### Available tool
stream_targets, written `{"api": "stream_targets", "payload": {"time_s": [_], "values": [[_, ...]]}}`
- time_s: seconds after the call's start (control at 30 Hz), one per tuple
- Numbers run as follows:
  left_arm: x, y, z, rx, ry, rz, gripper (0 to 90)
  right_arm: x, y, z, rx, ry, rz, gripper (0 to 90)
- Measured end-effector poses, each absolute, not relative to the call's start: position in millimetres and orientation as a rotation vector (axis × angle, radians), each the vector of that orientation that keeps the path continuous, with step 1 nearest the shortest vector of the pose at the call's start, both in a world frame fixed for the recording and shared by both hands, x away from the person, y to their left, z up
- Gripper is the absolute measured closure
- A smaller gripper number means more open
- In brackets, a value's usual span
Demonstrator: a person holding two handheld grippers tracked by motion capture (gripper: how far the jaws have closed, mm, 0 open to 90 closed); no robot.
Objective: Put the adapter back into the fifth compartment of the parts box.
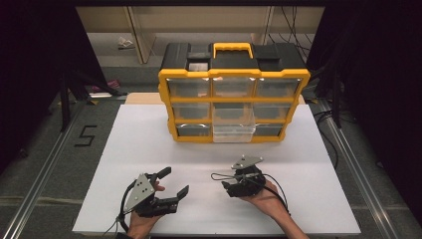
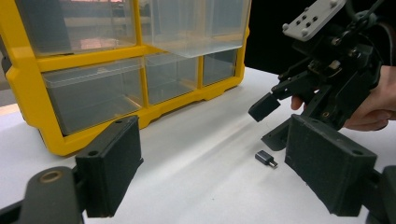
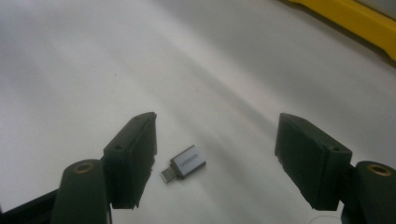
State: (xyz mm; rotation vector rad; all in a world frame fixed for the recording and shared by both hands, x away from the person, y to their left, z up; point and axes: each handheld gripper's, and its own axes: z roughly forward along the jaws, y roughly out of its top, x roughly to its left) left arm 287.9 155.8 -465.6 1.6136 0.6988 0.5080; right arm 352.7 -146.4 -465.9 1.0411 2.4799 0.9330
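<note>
Grey adapter [image 3: 184,163] lay flat on the white worktop [image 1: 149,149] between the right tool's [image 3: 215,158] wide-spread jaws, seemingly lined up for pickup, while the left tool [image 1: 171,181] waited wide open nearby

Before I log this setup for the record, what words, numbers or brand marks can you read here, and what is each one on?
"5": black mark on the grey floor left of the white table top.
Brand lettering on the small grey USB adapter, lying between the right gripper's open fingers: too blurred to read.
No readable label on the yellow drawer organizer.
</note>
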Motion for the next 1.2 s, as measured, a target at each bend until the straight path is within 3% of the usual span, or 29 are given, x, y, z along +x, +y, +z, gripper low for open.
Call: {"api": "stream_targets", "payload": {"time_s": [0.9,1.2], "values": [[287,157,-465,1.609,0.694,0.505,18.3,362,-141,-477,1.052,2.564,0.813,38.1],[286,157,-464,1.611,0.689,0.509,18.3,363,-141,-478,1.042,2.609,0.763,44.5]]}}
